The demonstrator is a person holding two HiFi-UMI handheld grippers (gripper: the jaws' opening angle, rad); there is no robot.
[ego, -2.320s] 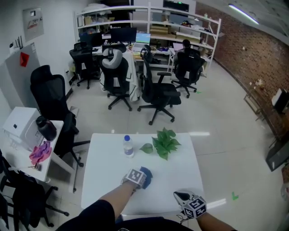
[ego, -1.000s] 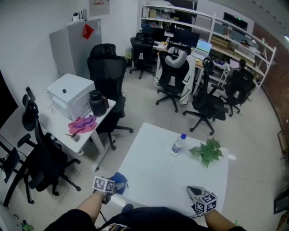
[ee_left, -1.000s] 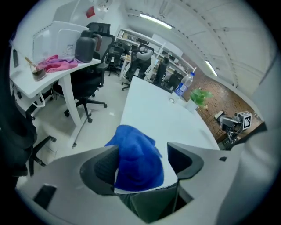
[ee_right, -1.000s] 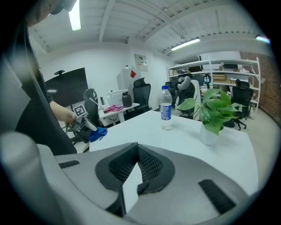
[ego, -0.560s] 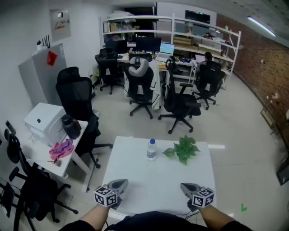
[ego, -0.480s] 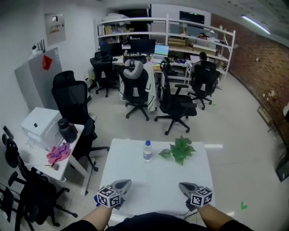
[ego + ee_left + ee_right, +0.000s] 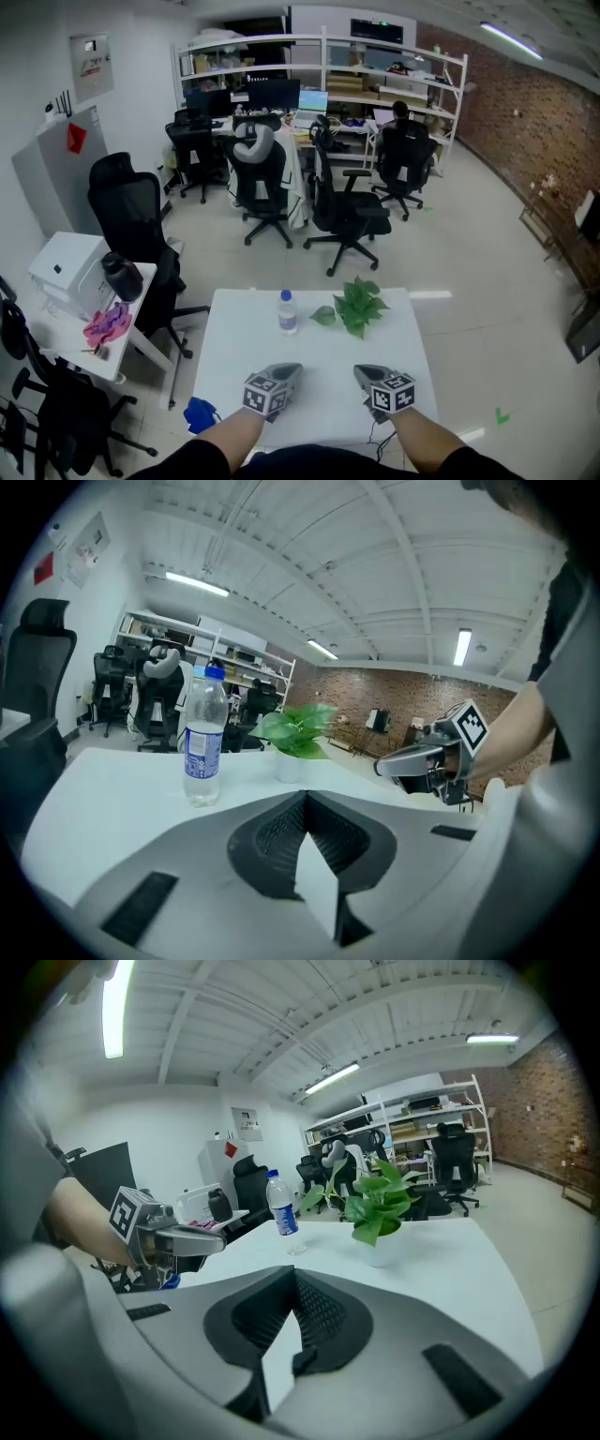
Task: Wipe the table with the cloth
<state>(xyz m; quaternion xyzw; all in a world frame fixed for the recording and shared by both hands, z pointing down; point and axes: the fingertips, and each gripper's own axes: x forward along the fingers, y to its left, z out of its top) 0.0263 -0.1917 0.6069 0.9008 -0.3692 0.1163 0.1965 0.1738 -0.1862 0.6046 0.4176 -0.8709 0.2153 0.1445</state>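
— Blue cloth (image 7: 200, 413) is off the surface (image 7: 319, 352) altogether; it lies crumpled on the floor (image 7: 450, 281) just beyond the near left corner; neither gripper has it.

— Then what are the fingers doing?

— On the left gripper (image 7: 284, 372) the fingers (image 7: 267, 836) are clenched tip to tip with nothing between them; the right gripper (image 7: 364, 373) matches it, fingers (image 7: 323, 1321) pressed together and empty.

— Why would the cloth sit down there?

— I'd judge either the wiping is over or the cloth got away from the hand; I cannot tell which; the surface looks plain white and unmarked. If more wiping is wanted, the cloth must come up from the floor first. The bottle (image 7: 288, 310) and plant (image 7: 355, 304) stand side by side toward the far edge, which leaves the near half free for strokes.

— And the arms?

— Both forearms reach in over the near edge, parallel and a little apart; the grippers sit low over the near part of the surface, tips aimed at the far edge and tilted slightly down, angled a touch toward each other; marker cubes face upward. Whether either touches the surface I cannot tell.
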